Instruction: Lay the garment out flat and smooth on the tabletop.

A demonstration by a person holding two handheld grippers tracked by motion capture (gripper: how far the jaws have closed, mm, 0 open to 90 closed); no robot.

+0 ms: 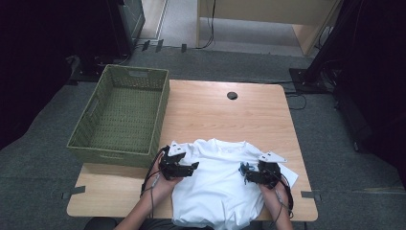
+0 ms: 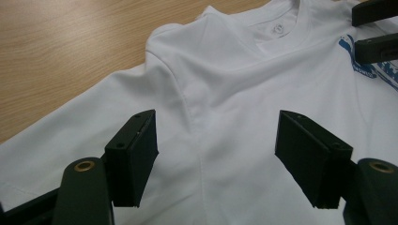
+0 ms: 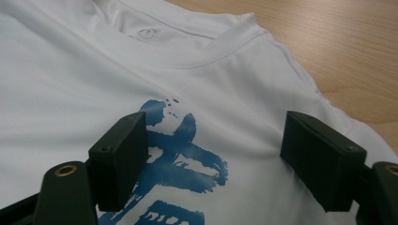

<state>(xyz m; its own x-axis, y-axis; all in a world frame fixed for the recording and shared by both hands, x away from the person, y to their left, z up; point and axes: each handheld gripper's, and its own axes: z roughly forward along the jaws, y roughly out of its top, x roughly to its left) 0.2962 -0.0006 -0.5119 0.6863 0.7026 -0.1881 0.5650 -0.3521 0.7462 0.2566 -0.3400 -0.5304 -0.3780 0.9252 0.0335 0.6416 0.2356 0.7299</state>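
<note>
A: In the high view, where is the white T-shirt [image 1: 218, 184]?

B: It lies spread flat at the near edge of the wooden table [image 1: 225, 115], collar away from the person, hem hanging over the edge. The left gripper [image 1: 191, 167] sits over its left shoulder area, the right gripper [image 1: 245, 173] over the chest on the other side. A green woven basket [image 1: 91, 148] stands at the table's far left, apart from the shirt.

A: And the left gripper view?

B: Its jaws stand well apart with nothing between them, poised over the cloth beside the sleeve seam. The collar [image 2: 277, 30] shows beyond.

A: The right gripper view?

B: The jaws again stand wide and hold nothing, hovering over a blue print [image 3: 180, 154] on the chest.

A: How would the shirt handle?

B: Likely light, soft and limp, with a smooth knit that could slide on the wood. It will sag and fold wherever it is lifted. A pinch at each shoulder seam or sleeve edge seems best, gathering a small ridge of cloth.
</note>
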